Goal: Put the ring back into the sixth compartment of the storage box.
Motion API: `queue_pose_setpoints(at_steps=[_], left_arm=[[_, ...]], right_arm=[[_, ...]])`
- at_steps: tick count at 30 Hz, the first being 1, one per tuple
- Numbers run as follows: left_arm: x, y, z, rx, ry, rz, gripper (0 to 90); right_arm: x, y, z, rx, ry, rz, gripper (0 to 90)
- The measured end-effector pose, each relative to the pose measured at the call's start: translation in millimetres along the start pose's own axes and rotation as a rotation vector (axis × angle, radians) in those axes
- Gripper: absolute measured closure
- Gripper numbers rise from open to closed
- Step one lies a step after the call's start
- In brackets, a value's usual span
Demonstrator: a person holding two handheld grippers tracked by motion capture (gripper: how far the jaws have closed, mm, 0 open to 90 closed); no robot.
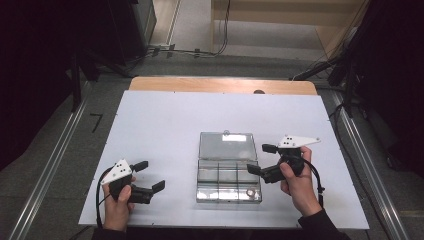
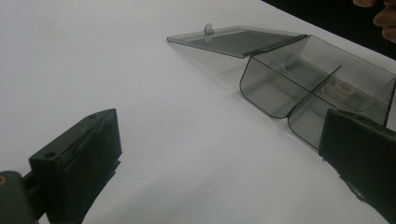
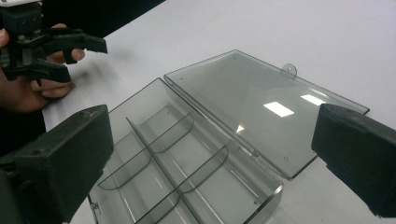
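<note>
A white counter point(image 1: 165, 125) spans the scene, a strip of bare wood point(image 1: 220, 85) along its far edge. Beyond lie grey floor point(image 1: 200, 62) and black cables point(image 1: 190, 51); metal rails point(image 1: 47, 170) run at left and right.

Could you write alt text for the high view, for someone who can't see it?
A clear plastic compartment box lies open on a white table, its lid folded flat away from the person. A hand at each side holds a black two-jaw gripper, the left gripper and the right gripper, both open and holding nothing, with the right one close to the box's edge.
</note>
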State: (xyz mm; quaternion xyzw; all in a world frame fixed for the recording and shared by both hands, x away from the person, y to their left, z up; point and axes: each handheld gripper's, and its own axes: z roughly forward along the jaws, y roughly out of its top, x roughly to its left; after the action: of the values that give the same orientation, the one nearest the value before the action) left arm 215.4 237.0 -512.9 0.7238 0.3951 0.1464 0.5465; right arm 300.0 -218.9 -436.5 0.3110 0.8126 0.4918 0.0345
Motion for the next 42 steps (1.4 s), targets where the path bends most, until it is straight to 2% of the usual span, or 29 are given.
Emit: queue_pose_setpoints(at_steps=[12,22,42], left_arm=[[-0.5,0.2,1.0,0.006,0.005,-0.001,0.0],[-1.0,0.1,0.8,0.005,0.005,-0.001,0.0],[-0.8,0.1,-0.5,0.0,0.003,0.002,0.0]], right_arm=[[-9.8,9.0,8.1,-0.005,-0.001,0.005,0.0],[-24.3,4.0,10.3,-0.003,-0.018,0.037,0.0],[-48.8,-9.0,28.0,0.018,-0.028,0.102,0.0]])
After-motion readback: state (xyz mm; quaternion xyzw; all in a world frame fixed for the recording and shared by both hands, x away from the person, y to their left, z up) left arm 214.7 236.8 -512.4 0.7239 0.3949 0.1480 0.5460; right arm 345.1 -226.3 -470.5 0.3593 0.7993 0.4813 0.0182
